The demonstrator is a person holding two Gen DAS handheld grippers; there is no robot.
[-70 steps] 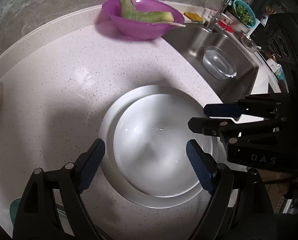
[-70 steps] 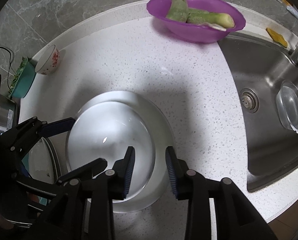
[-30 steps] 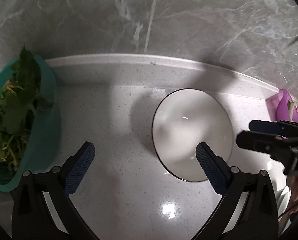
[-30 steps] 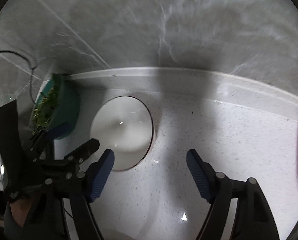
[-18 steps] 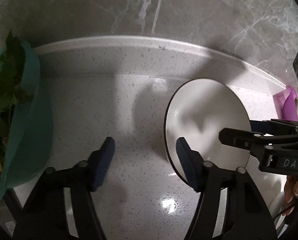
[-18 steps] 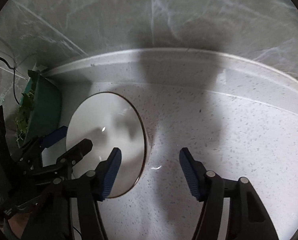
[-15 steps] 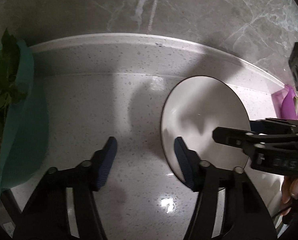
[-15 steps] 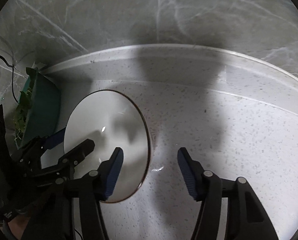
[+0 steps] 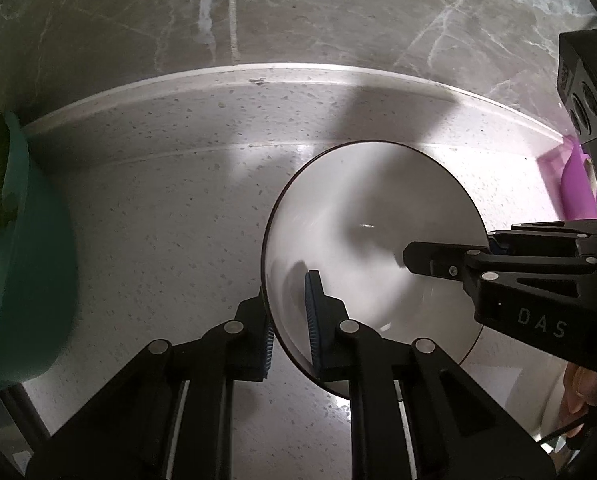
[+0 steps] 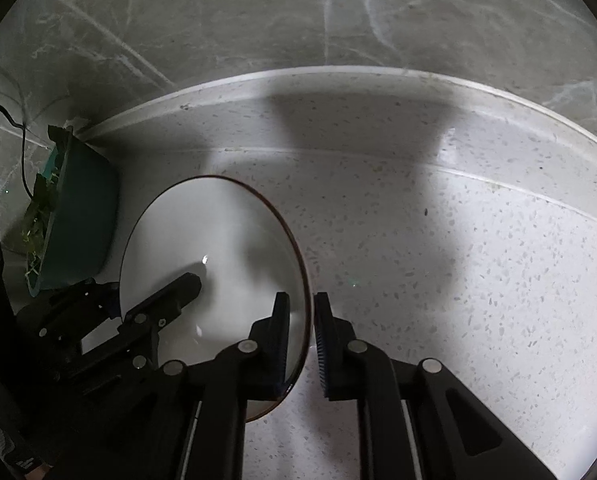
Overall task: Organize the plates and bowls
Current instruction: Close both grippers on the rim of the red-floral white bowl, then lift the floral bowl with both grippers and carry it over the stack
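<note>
A white bowl (image 9: 370, 208) with a thin dark rim stands on the speckled white counter (image 9: 170, 220), close to the back wall. My left gripper (image 9: 288, 288) points steeply down over the bowl's left rim. Its jaws are closing on the rim, one blue pad outside and one inside. In the right wrist view the bowl (image 10: 210, 232) lies at lower left. My right gripper (image 10: 301, 300) is closing on the opposite rim, pads on both sides of it. Each gripper shows in the other's view: the right gripper (image 9: 450, 248) and the left gripper (image 10: 154, 288).
A teal basin of leafy greens (image 9: 30, 260) stands left of the bowl (image 10: 82, 224). A purple bowl (image 9: 574, 192) shows at the far right. The grey marble wall (image 9: 298, 20) rises behind the counter's raised lip. A person's hand (image 9: 582, 384) shows at lower right.
Both grippers have sunk towards the bowl. Their jaws went from wide open to pinched on the bowl's opposite rims.
</note>
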